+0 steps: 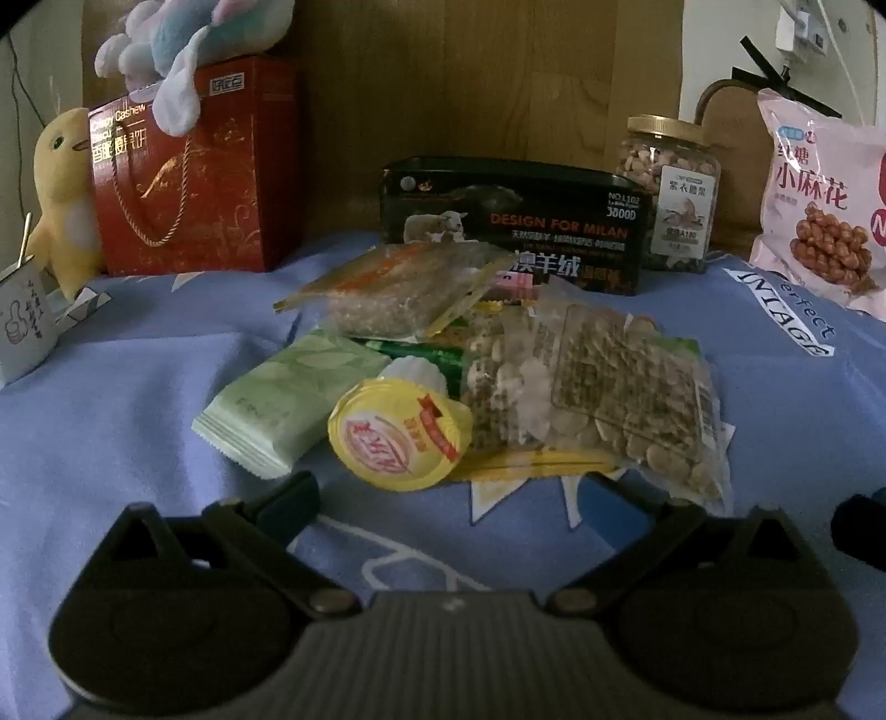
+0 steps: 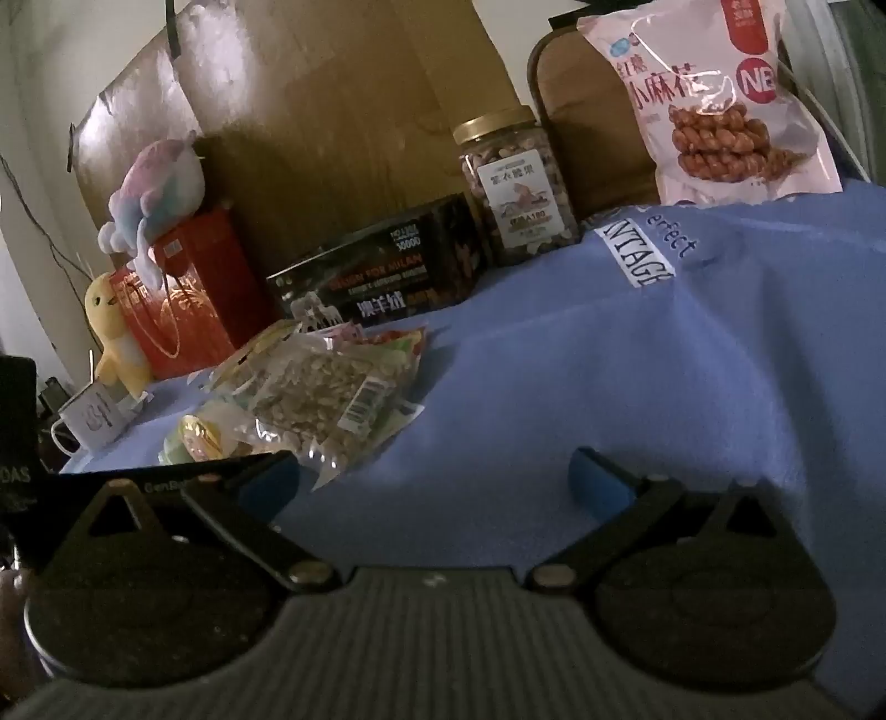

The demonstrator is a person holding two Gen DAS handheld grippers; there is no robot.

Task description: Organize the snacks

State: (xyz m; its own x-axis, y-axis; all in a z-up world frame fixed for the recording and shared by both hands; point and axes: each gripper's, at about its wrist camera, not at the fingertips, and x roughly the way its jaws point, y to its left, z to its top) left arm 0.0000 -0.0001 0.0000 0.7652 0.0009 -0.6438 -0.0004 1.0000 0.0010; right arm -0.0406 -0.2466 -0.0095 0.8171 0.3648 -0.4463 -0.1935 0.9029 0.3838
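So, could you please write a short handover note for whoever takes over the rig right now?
Left tool: open, empty, just short of the snack pile.
Right tool: open, empty, over bare blue cloth.
Pile: yellow jelly cup, green wafer pack, clear bean bag, all heaped before the black tin. Nut jar and pink twist-snack bag stand behind.
Done: nothing visibly sorted.
Left: the whole pile.

1. Both views dim, with a bluish cast; overall underexposed.
2. Brightest patches: pale wall (image 1: 714, 50) at upper right, and glare on the pink snack bag (image 2: 720, 99).
3. Fisheye bending strong at the edges; corners vignetted black.
4. Soft blur throughout; print on the clear nut packet (image 1: 626, 387) unreadable.
5. Tongs bodies near-black, detail lost in shadow.
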